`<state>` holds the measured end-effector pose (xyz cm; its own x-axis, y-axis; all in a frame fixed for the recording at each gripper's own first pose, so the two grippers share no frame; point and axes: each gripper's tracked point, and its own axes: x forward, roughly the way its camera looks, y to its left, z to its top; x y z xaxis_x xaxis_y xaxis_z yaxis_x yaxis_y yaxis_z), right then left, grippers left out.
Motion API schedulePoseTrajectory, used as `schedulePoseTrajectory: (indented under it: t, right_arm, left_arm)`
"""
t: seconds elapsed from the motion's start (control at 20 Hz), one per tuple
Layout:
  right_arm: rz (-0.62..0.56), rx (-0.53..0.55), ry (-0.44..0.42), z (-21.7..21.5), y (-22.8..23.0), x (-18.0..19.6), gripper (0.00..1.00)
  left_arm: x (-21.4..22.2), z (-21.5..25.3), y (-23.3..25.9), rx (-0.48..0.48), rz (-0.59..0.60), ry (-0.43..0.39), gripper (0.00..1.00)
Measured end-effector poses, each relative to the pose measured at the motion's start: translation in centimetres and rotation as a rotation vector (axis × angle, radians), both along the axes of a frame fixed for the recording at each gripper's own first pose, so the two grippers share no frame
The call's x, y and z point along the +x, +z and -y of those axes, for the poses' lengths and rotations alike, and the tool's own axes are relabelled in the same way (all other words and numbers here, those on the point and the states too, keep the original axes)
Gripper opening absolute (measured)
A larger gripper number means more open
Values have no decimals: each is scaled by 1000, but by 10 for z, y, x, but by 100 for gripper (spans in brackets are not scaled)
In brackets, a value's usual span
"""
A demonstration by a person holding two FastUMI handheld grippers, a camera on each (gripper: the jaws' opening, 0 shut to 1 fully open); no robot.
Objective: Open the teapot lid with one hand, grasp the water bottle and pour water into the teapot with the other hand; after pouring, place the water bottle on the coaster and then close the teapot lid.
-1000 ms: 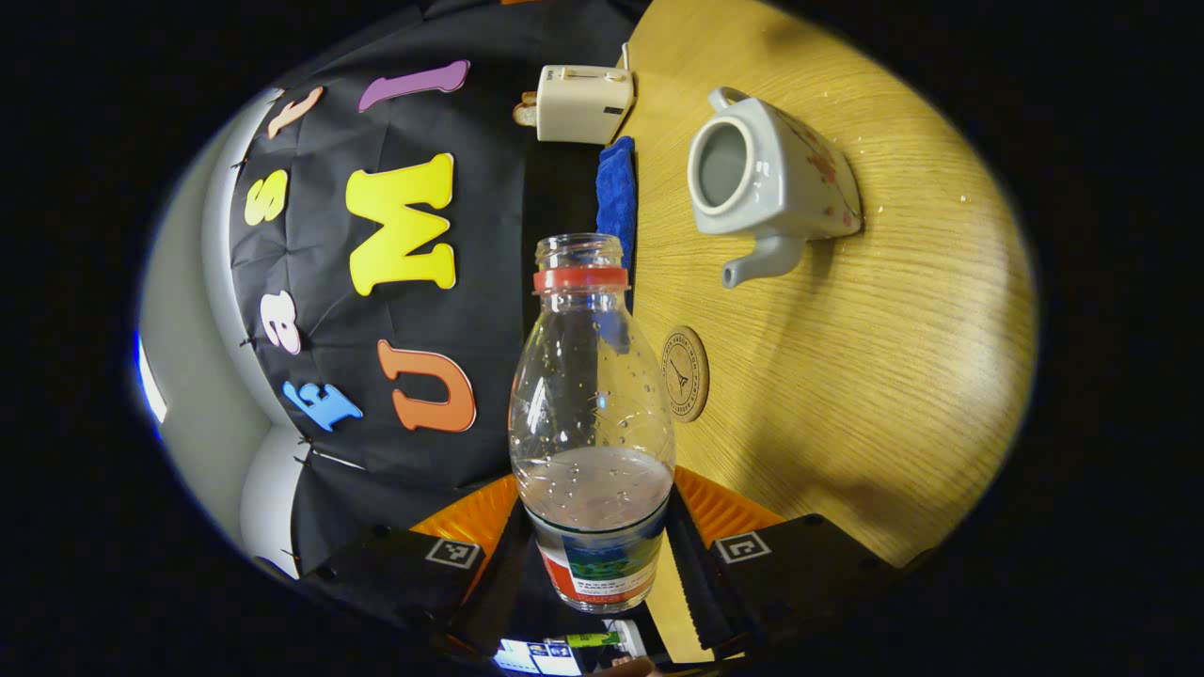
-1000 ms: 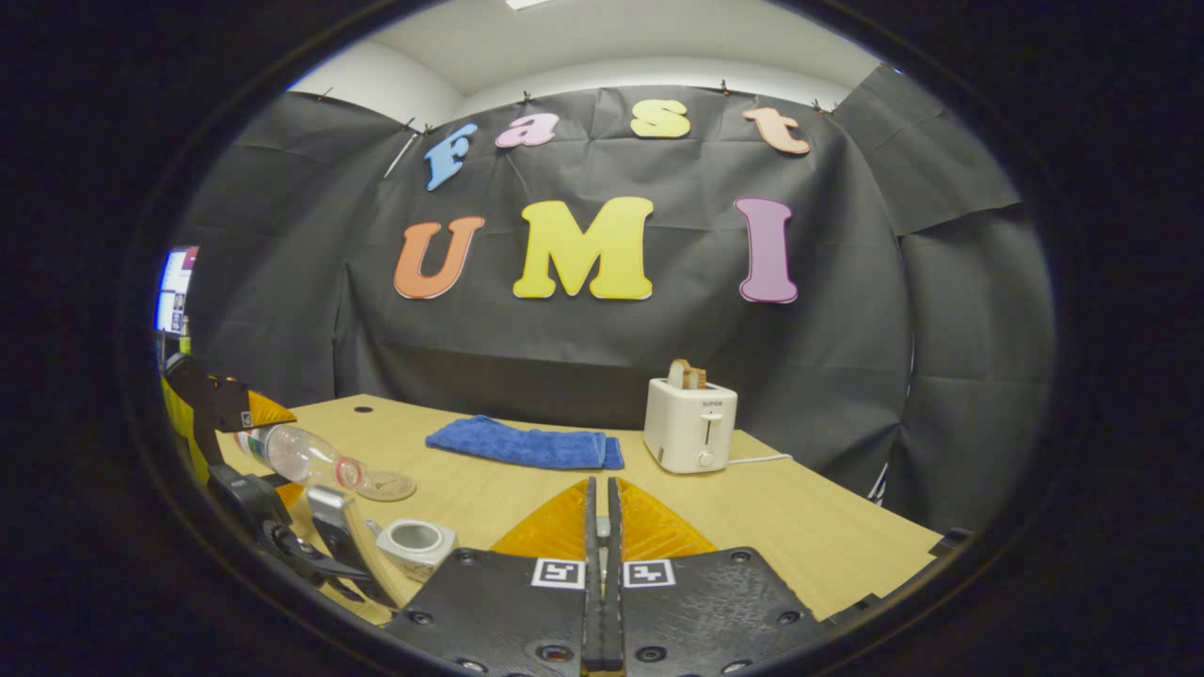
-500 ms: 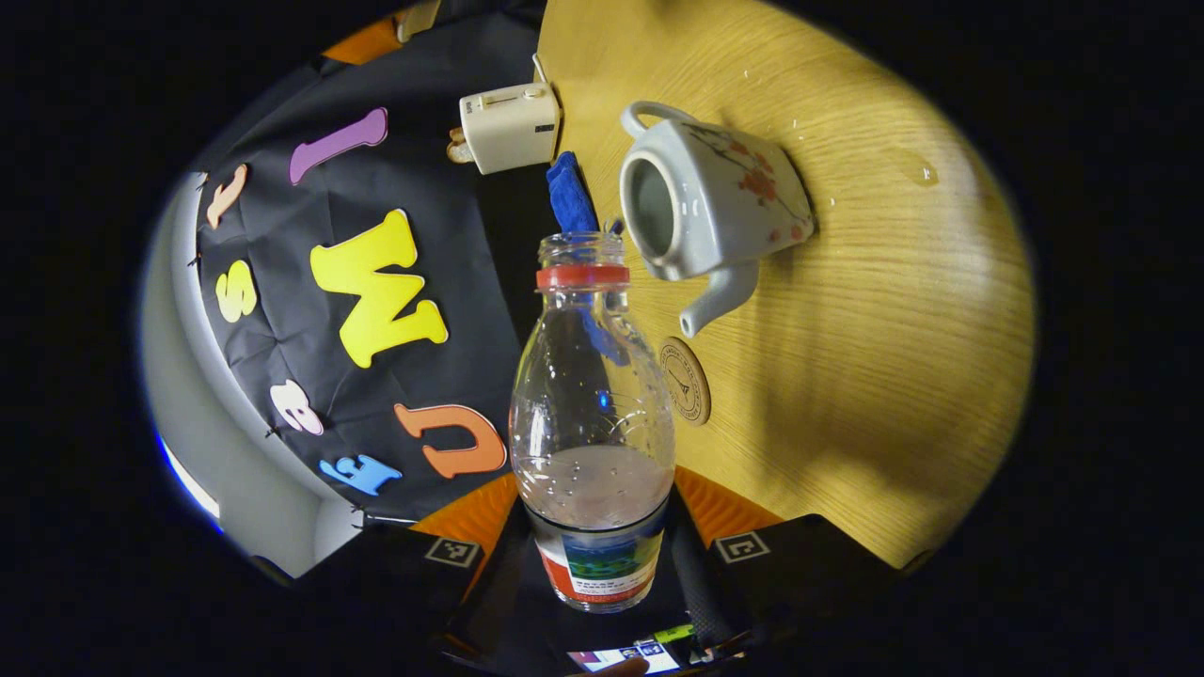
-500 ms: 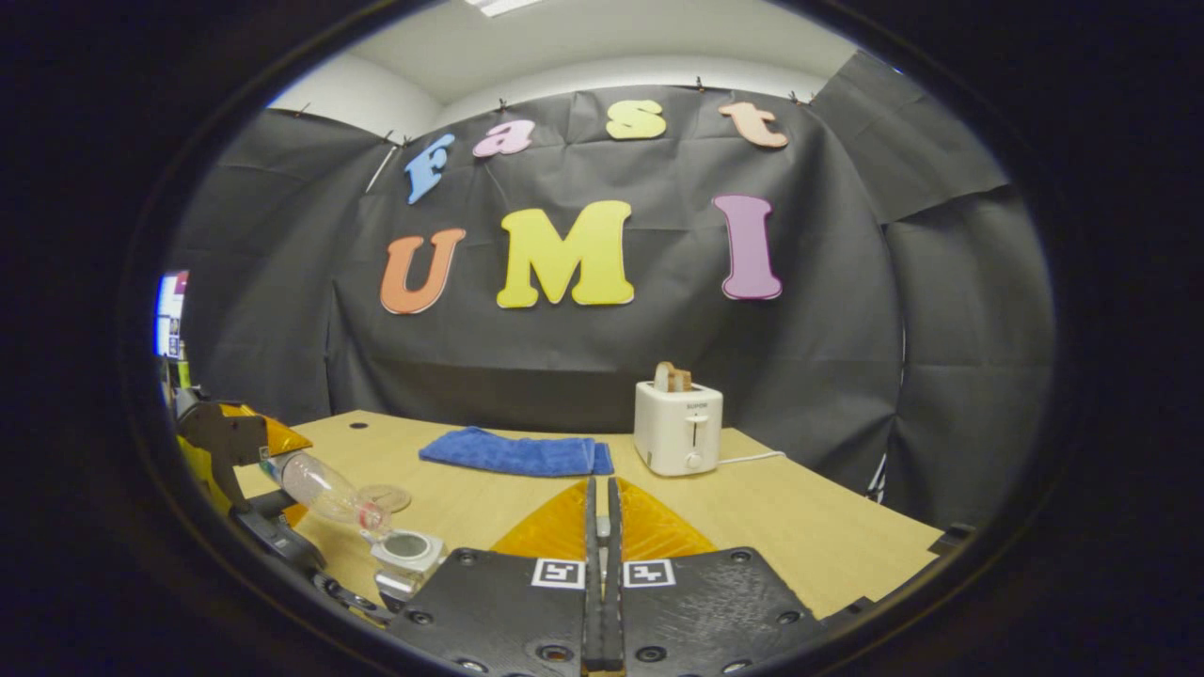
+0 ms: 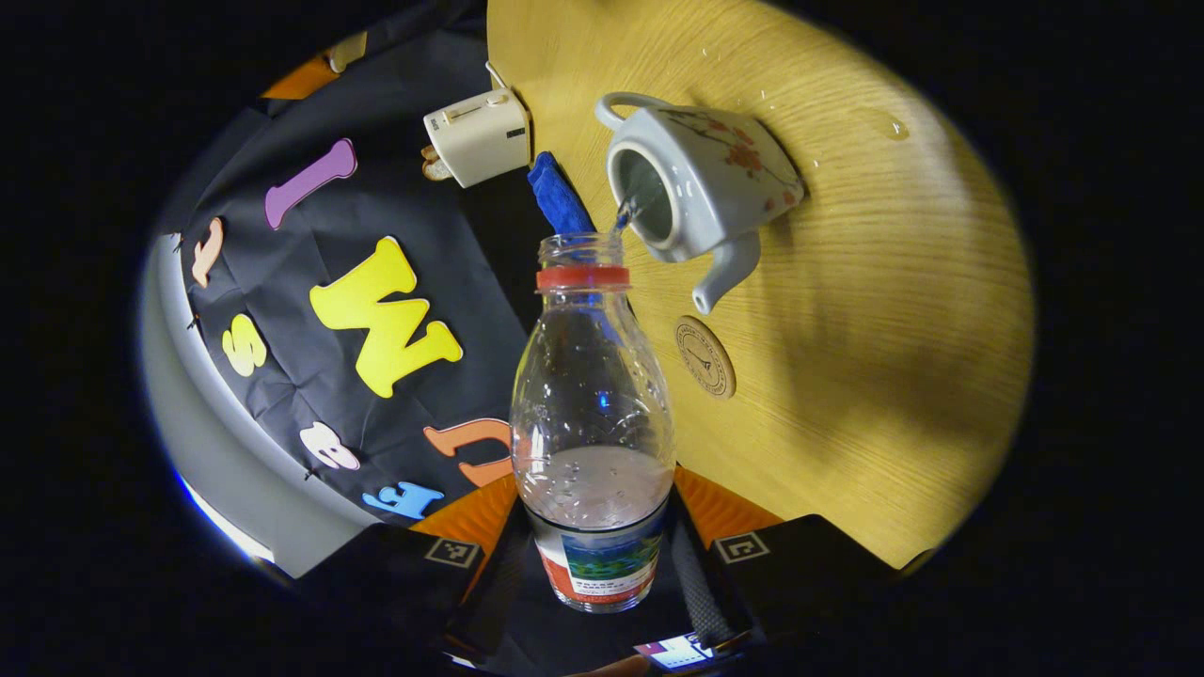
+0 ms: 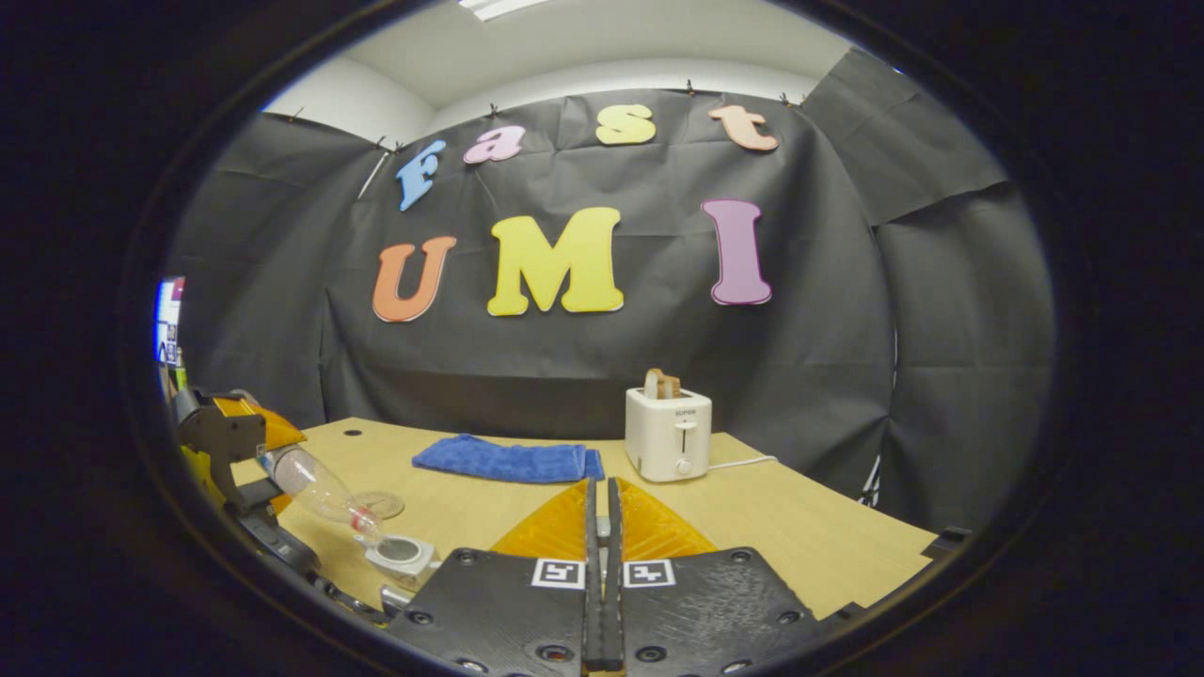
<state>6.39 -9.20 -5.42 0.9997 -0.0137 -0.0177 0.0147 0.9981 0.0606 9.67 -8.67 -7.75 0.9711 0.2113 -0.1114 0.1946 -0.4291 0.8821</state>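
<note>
My left gripper (image 5: 597, 527) is shut on a clear water bottle (image 5: 593, 395) with a red neck ring, low on its label. The bottle is tilted, and a thin water stream (image 5: 623, 214) runs from its mouth into the open white teapot (image 5: 701, 188) on the wooden table. A round coaster (image 5: 705, 357) lies just beside the spout. In the right gripper view the tipped bottle (image 6: 324, 489) hangs over the teapot (image 6: 400, 555), left of my right gripper (image 6: 602, 489). That gripper is shut on the teapot lid, which shows as a thin pale sliver between the fingers.
A white toaster (image 6: 668, 434) with bread in it and a folded blue cloth (image 6: 503, 461) sit at the back of the table (image 6: 800, 536). Water drops (image 5: 884, 122) lie on the wood past the teapot. A screen (image 6: 167, 320) glows at far left.
The left gripper has tipped the bottle further and brought its mouth over the teapot opening; water now flows. The right gripper has stayed shut and drifted only slightly.
</note>
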Motion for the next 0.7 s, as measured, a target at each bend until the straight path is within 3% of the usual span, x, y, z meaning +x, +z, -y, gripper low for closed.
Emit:
schedulePoseTrajectory:
  t: [0.15,0.2,0.3,0.7]
  right_arm:
    - [-1,-2,-4,1,1,1,0]
    - [-1,-2,-5,2,1,1,0]
    - [1,-4,-11,4,2,1,0]
    - [0,2,-17,9,2,2,0]
  left_arm:
    - [0,2,7,63,1,1,75]
    - [0,3,10,81,0,-2,80]
    - [-1,3,13,109,-10,1,76]
    - [0,3,19,156,-17,14,76]
